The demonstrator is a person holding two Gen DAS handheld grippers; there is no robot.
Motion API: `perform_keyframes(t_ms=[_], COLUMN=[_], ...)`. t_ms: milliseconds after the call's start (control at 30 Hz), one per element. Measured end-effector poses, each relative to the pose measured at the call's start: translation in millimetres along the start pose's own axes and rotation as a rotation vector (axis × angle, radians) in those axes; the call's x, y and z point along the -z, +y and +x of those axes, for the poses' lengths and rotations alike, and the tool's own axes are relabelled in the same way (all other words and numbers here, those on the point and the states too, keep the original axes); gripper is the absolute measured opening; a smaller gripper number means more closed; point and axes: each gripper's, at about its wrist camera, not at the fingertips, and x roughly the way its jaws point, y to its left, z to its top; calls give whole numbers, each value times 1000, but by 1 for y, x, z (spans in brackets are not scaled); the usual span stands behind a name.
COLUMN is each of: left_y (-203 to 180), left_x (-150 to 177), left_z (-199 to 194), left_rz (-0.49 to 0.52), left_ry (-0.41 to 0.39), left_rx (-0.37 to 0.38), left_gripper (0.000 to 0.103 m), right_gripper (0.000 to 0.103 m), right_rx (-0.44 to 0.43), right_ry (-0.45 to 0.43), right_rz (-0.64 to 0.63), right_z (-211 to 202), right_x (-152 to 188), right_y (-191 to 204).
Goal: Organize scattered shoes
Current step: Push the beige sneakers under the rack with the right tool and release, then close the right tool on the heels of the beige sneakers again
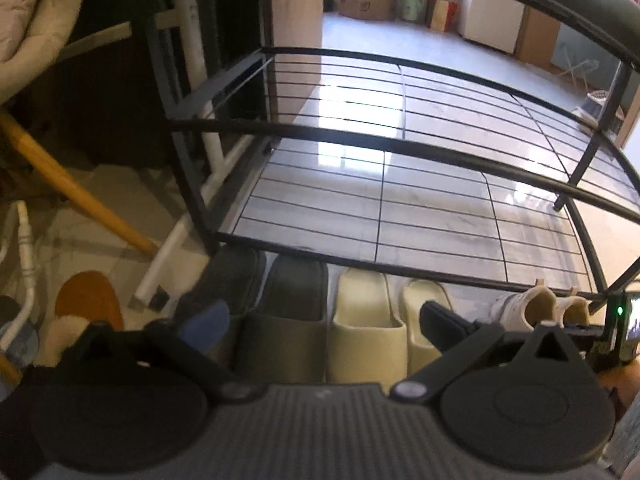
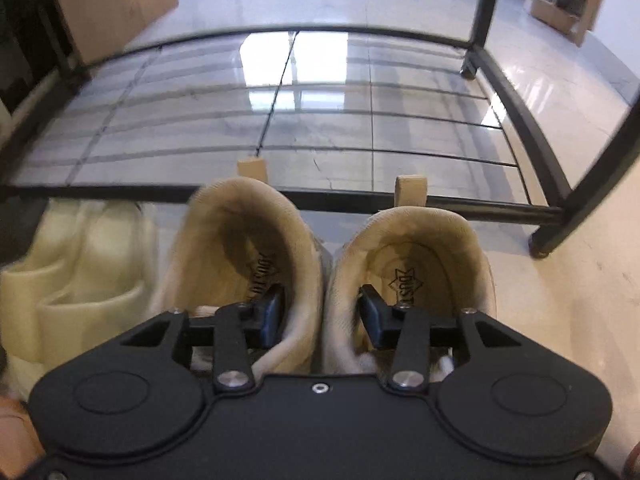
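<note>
The right gripper point(image 2: 322, 314) pinches both white sneakers point(image 2: 248, 256) by their touching inner collars, carrying the pair together; the left gripper point(image 1: 320, 320) hangs apart, empty.

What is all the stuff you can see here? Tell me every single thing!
shoe rack: one, black metal with wire shelves that have no shoes on them, standing on the shiny floor
grey slippers: two, dark grey, on the floor at the rack's front, left in the row
cream slides: two, pale cream, next to the grey pair
sneakers: two, white with beige lining, right end of the row
orange slipper: one, orange sole, on the floor left of the rack
wooden stick: one, yellow-brown, leaning at the left
white pipes: several, by the rack's left side
cardboard boxes: a few, brown, far across the room
left tool: one, black, open above the slippers
right tool: one, black, one finger inside each sneaker, pinching them together
</note>
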Motion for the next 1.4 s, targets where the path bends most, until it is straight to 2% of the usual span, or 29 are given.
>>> perform_keyframes(t_ms=[33, 67, 133, 200, 300, 333, 367, 467, 533, 567, 600, 667, 700, 800, 933, 1067, 1167, 1267, 1367, 1400], left_y=[-2, -10, -16, -13, -6, -3, -1, 6, 18, 24, 36, 50, 57, 56, 53, 51, 48, 44, 27, 21], left_x=[-1, -10, -21, -29, -38, -40, -40, -24, -13, -8, -4, 0, 2, 1, -2, 1, 3, 0, -2, -2], left_z=[0, 4, 2, -4, -16, -21, -26, -33, -29, -27, -23, -18, -17, -18, -27, -35, -37, -36, -34, -33], left_rz=[15, 89, 143, 104, 30, 4, 2, 22, -11, -28, -102, -194, -248, -243, -218, -168, -128, -137, -66, -41], left_ry=[0, -7, -40, -53, -87, -100, -107, -122, -53, -18, 31, 74, 76, 63, 16, -57, -95, -87, -91, -90], left_rx=[3, 9, 26, 51, 90, 103, 124, 105, 88, 80, 86, 77, 46, 19, -1, 5, -6, 25, 58, 61], left_gripper=[102, 102, 102, 102, 102, 102, 102, 102, 102, 102, 102, 102, 102, 102, 102, 102, 102, 102, 102, 102], right_gripper=[41, 40, 40, 38, 47, 55, 71, 75, 76, 81, 84, 84, 84, 85, 87, 87, 82, 79, 80, 80], right_rx=[-5, -3, 8, 59, 161, 175, 184, 219, 228, 228, 229, 241, 249, 242, 171, 154, 118, 73, 45, 48], right_ry=[-3, -6, -2, -6, -38, -49, -69, -150, -201, -228, -251, -286, -302, -344, -395, -401, -368, -326, -276, -236], right_rz=[-18, -33, -60, -2, 79, 87, 92, 115, 150, 168, 175, 162, 160, 207, 218, 200, 194, 170, 142, 132], right_z=[0, -2, -5, -12, -33, -39, -50, -97, -137, -155, -172, -202, -215, -248, -278, -278, -263, -232, -201, -180], right_x=[1, 3, 5, 9, 11, 10, 11, 21, 32, 37, 43, 51, 55, 63, 64, 52, 43, 31, 19, 12], right_y=[0, 0, 3, 9, 28, 32, 37, 53, 63, 66, 69, 73, 75, 73, 67, 51, 39, 27, 19, 15])
